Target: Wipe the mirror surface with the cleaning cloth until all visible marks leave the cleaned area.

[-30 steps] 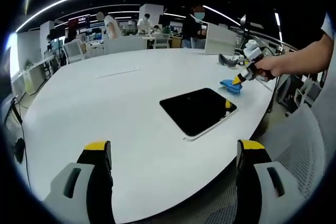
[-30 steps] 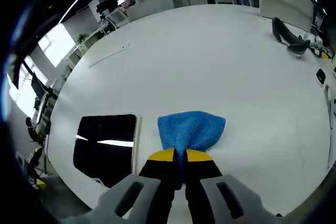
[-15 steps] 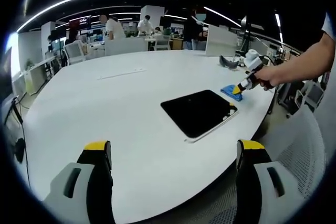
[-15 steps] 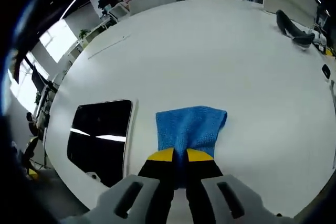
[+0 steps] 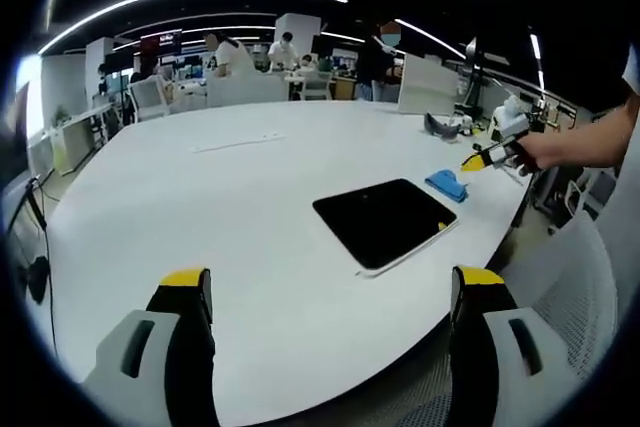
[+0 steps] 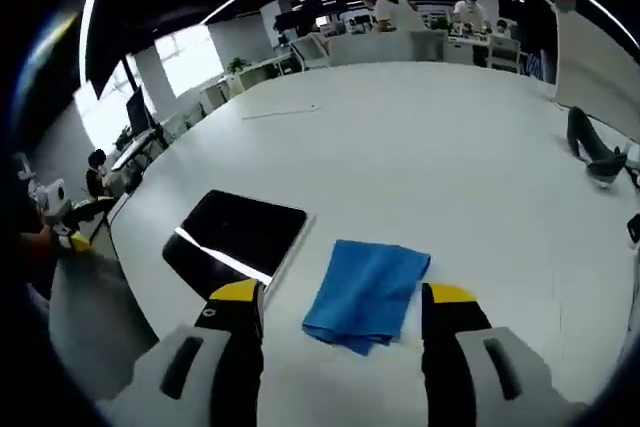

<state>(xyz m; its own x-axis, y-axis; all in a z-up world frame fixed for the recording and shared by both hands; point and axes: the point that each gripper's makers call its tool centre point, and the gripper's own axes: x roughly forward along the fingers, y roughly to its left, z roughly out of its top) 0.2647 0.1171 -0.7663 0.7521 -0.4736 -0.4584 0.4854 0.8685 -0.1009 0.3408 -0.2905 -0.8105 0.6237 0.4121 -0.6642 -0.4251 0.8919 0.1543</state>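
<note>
Mirror (image 6: 238,238) is seen flat on white desk (image 6: 440,147); blue cloth (image 6: 367,288) lies just right of mirror, soft, limp, best pinched at near edge. Right tool (image 6: 342,305) is held wide open, empty, above cloth.

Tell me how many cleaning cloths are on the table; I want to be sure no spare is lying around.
1. A blue cleaning cloth lies flat on the white table, just beside the mirror, between the open right gripper's jaws, not gripped.
</note>
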